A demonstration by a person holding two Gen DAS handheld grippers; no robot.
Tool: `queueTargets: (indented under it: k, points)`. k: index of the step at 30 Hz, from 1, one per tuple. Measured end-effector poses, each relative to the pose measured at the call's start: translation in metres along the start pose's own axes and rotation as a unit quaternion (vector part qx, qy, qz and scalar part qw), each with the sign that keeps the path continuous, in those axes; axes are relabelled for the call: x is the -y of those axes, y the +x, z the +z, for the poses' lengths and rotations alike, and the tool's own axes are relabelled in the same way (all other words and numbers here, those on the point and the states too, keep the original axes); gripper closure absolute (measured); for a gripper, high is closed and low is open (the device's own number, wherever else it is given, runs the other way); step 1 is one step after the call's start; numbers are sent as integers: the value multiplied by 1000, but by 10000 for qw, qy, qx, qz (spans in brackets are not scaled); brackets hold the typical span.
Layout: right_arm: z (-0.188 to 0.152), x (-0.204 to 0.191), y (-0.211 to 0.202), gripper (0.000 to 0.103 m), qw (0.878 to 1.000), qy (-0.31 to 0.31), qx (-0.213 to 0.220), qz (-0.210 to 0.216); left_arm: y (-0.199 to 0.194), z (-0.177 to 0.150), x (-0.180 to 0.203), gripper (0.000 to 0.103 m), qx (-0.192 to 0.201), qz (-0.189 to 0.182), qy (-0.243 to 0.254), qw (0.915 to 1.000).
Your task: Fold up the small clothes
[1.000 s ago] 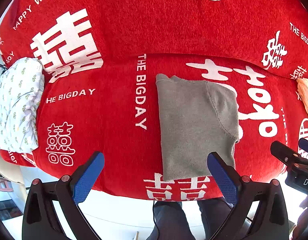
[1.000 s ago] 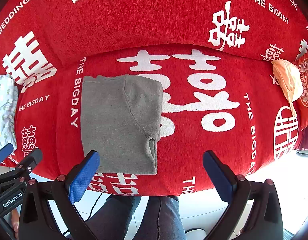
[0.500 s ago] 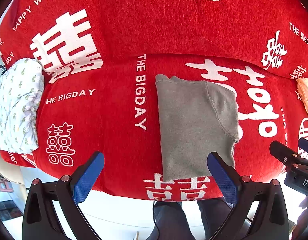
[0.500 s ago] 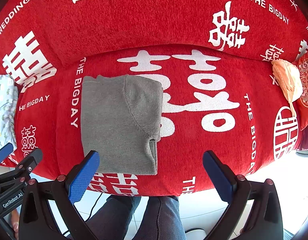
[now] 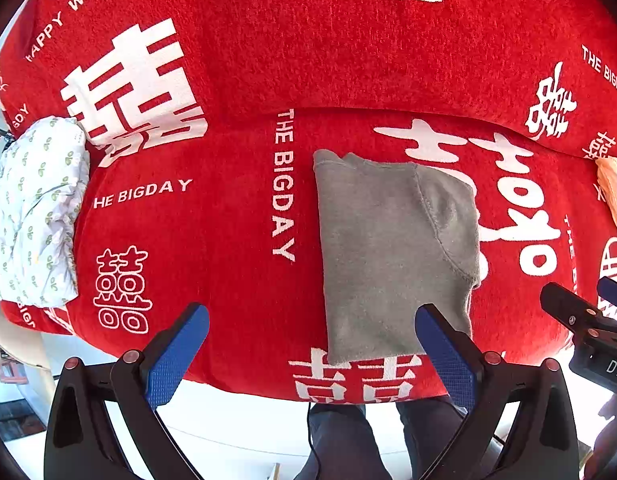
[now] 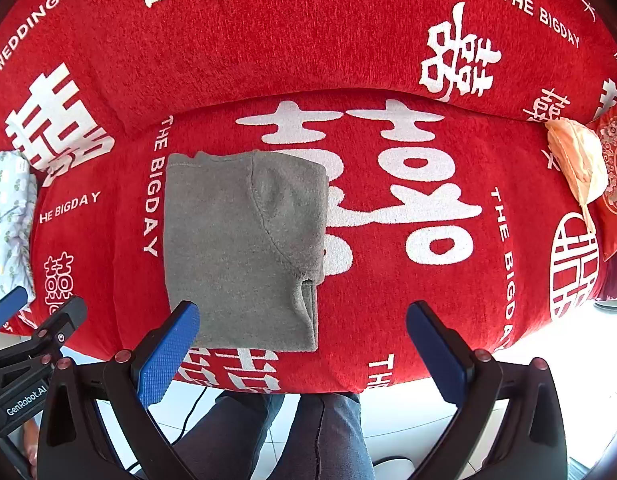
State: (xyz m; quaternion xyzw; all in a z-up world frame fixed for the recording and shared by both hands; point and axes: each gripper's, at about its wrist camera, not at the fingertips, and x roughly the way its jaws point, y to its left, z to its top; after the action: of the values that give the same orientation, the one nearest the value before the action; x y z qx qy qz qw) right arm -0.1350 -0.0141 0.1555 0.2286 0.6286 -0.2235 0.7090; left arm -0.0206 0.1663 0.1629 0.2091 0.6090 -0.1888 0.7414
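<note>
Grey garment (image 5: 388,252), folded into a tidy rectangle, lies flat on the red cover (image 5: 228,240) of the sofa seat, in the lower middle of both views, its near hem close to the seat's front edge. Nearest of all, the left gripper (image 5: 312,344) hangs just off that front edge with its blue-padded fingers spread wide and nothing between them; its right finger hides the garment's near right corner. The right gripper (image 6: 302,340) is level beside it, likewise wide apart and empty, its left finger covering the near left corner. Each tool shows at the edge of the other's view, cut off by the frame. Below them, dark trouser legs (image 6: 292,432) stand on the pale floor, only partly seen.

The garment's long axis runs from front to back of the seat, with a curved seam and a folded-over flap on its right side. At far left a white cloth (image 5: 32,212) with small green prints is partly out of frame. At far right lies a peach cloth (image 6: 576,160), its shape hard to make out.
</note>
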Motion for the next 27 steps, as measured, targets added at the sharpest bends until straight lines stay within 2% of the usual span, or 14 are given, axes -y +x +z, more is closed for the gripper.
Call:
queueTargets:
  k: [27]
  points:
    - [1,-1,0,0,10000,-11,-4,1,3,-2,0,0,15,67,54,10000]
